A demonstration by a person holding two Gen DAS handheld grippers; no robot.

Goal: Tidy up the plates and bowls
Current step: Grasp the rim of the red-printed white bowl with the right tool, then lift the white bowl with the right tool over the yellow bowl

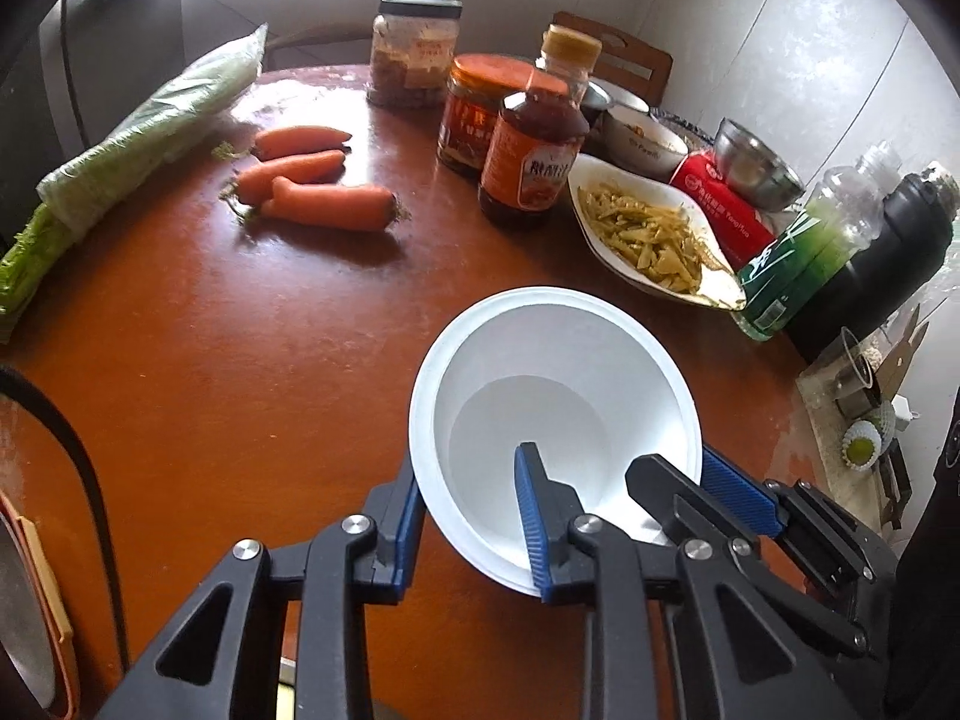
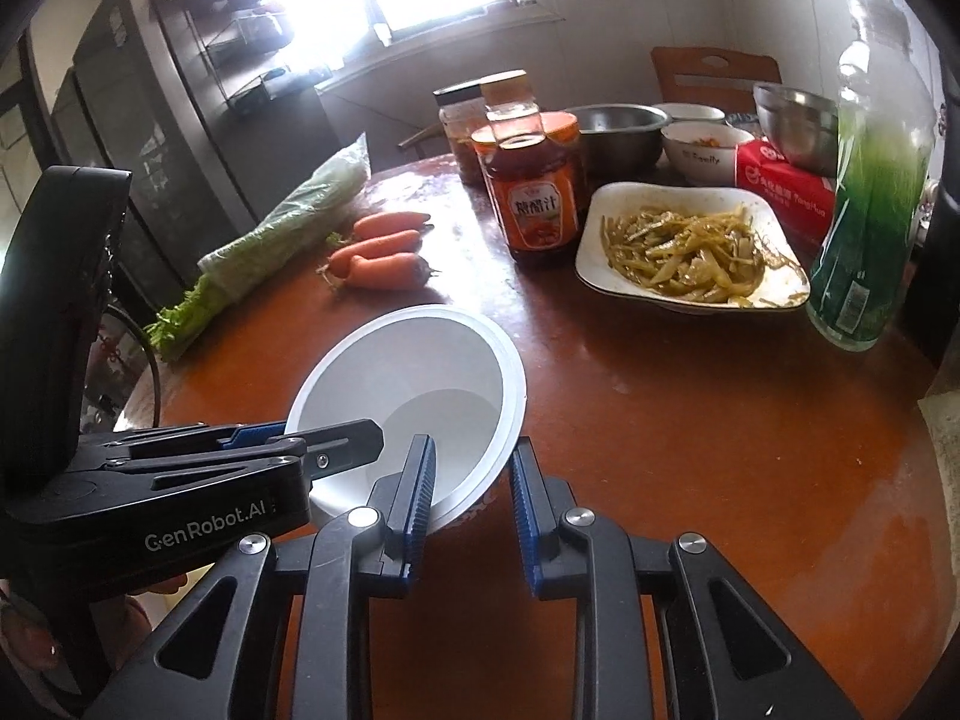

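Both claws pinch the white bowl [image 1: 555, 414] at lower centre: left claw [image 1: 474, 516] on its near rim, right claw [image 2: 471, 504] alongside, over the counter [image 1: 240, 360].

Home dining-kitchen: wooden table [image 2: 690, 450], sauce bottle [image 2: 534, 192], carrots [image 2: 384, 252], fridge [image 2: 150, 120].

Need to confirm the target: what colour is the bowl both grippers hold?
Plain white bowl, clearest in the left wrist view.
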